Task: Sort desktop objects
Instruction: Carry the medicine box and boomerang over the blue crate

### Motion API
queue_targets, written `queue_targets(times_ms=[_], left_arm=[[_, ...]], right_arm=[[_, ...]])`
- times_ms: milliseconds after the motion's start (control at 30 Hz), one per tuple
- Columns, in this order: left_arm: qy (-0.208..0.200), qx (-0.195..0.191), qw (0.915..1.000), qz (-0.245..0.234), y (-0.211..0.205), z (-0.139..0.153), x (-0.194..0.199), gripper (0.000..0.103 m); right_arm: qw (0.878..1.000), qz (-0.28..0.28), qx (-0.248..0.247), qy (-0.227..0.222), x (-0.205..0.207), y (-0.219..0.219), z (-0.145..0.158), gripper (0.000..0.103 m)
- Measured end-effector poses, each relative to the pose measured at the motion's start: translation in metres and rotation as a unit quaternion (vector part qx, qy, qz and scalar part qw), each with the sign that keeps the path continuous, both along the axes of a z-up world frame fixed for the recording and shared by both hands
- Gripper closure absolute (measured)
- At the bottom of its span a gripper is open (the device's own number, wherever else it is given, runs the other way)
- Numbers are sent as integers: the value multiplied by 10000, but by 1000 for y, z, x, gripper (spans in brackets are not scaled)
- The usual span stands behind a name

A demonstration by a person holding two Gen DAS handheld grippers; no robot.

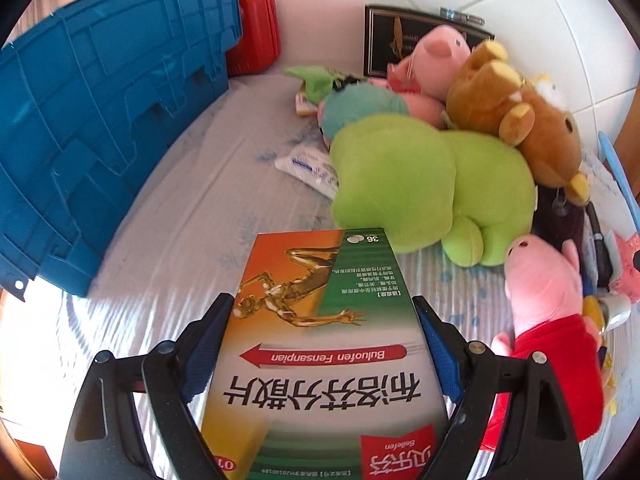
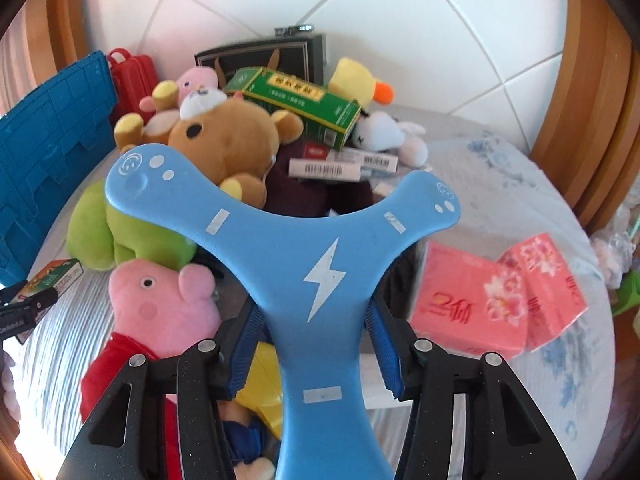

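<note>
My left gripper (image 1: 324, 312) is clamping the orange-green cardboard medicine box (image 1: 320, 344) by its long edges, over bare cloth beside the blue plastic crate (image 1: 100, 128). My right gripper (image 2: 312, 320) is pinching the blue three-armed foam boomerang (image 2: 304, 248) above the crowded plush pile (image 2: 216, 148).

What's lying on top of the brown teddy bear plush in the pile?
In the right wrist view, a green rectangular medicine box rests tilted over the brown teddy bear plush, by its ear. Behind it stands a dark framed plaque. What the box covers is hidden.
</note>
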State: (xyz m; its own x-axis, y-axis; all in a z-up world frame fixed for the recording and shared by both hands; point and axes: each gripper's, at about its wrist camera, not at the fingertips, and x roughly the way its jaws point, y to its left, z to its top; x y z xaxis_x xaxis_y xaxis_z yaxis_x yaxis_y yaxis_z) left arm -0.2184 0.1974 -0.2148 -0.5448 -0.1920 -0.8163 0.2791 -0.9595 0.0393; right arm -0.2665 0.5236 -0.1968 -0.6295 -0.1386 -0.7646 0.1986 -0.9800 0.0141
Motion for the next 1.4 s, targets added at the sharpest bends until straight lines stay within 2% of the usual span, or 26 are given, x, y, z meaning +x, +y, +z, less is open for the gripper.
queue_targets(times_ms=[167,233,400,533,700,933,1067,1200,1267,1400], left_arm=[[434,-123,9990,73,4,42,14,16],[595,-204,9980,86,2,52,11,16],[1059,-390,9935,135,-1,102,25,16],[1457,-512,9879,119,-14,139,31,16],[1878,-634,9801,53,-48,183,37,16],[2393,-899,9667,-75,-154,244,44,16],[2462,-1114,9628,-59,-233,271,50,16],[2272,-1272,9655,40,-316,280,48,16],[2097,-1210,9702,137,-351,278,45,16],[1813,-1021,9773,406,-412,264,35,16]], right_arm=[[9992,147,67,361,4,-4,30,52],[9983,253,65,512,7,-12,44,52],[9945,565,22,878,9,-39,81,52],[9897,791,44,1189,8,-74,113,52],[9816,1033,191,1595,11,-142,155,52],[9714,1196,174,2042,17,-268,210,52],[9665,1336,73,2190,20,-367,241,52],[9636,1540,-37,2185,20,-459,259,52],[9638,1657,-54,2088,16,-511,260,52],[9630,1915,64,1897,10,-589,256,52]])
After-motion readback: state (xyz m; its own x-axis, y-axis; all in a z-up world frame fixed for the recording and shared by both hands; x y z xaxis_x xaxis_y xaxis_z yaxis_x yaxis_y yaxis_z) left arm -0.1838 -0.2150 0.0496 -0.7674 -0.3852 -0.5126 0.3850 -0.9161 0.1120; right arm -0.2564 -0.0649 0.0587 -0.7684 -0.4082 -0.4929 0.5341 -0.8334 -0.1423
